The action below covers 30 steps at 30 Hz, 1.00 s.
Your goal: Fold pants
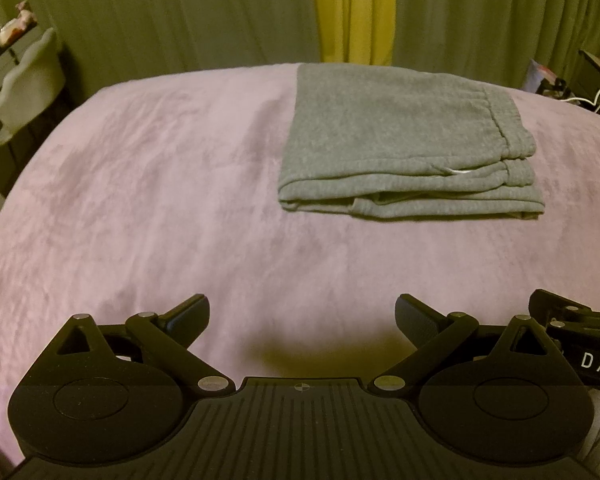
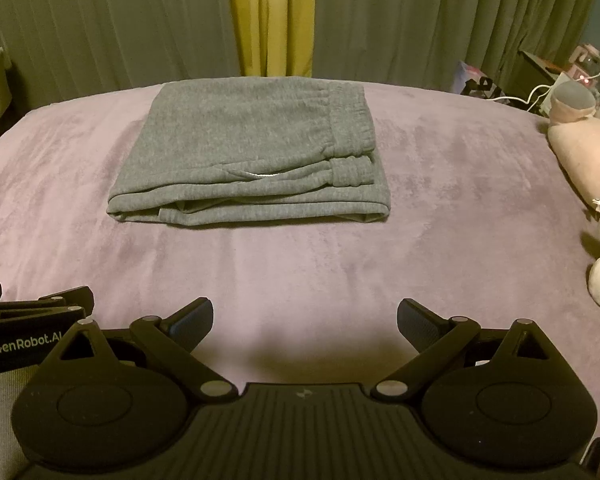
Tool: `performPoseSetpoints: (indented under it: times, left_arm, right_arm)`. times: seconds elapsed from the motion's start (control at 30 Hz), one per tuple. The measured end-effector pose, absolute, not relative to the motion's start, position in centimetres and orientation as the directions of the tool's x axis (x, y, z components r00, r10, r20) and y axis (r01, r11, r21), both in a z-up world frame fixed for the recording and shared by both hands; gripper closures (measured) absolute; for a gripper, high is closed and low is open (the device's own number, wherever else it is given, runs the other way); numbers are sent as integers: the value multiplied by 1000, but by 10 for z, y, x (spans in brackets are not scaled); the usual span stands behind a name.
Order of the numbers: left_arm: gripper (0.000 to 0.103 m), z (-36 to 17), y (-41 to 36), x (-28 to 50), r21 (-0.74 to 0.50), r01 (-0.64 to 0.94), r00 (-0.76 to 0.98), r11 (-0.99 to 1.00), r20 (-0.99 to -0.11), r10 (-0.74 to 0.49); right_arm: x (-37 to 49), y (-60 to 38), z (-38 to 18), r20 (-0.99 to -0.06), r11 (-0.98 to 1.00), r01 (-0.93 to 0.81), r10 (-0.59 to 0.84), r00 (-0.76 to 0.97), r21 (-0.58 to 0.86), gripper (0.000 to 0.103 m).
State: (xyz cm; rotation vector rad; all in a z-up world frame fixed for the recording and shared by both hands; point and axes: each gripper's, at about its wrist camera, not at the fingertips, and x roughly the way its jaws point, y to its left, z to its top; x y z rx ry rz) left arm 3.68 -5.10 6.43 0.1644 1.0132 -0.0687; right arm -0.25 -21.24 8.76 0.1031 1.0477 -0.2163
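The gray pants [image 1: 404,140] lay folded into a neat, thick stack on the pink blanket [image 1: 148,208]. They sat far across the bed, close to the green curtains [image 1: 180,12].

The left gripper [image 1: 302,316] was down near the front of the bed, well apart from the pants. Its two fingers were spread wide and held nothing. From there, the pants were ahead and off to the right.

The right gripper [image 2: 305,318] was just beside the left one. Its fingers were spread wide too, with nothing between them. From there, the pants [image 2: 256,152] were ahead and a little to the left.

Soft toys [image 2: 596,168] lay at the right edge of the bed.
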Motion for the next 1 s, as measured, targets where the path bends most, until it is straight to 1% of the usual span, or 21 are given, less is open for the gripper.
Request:
performPoseSetpoints:
  times: [1.0]
  left_arm:
    - [1,63,-50,37,107,128,522,986,-853,25]
  right_arm:
    - [-3,-212,88,-864,976,218,-127,486,-21,4]
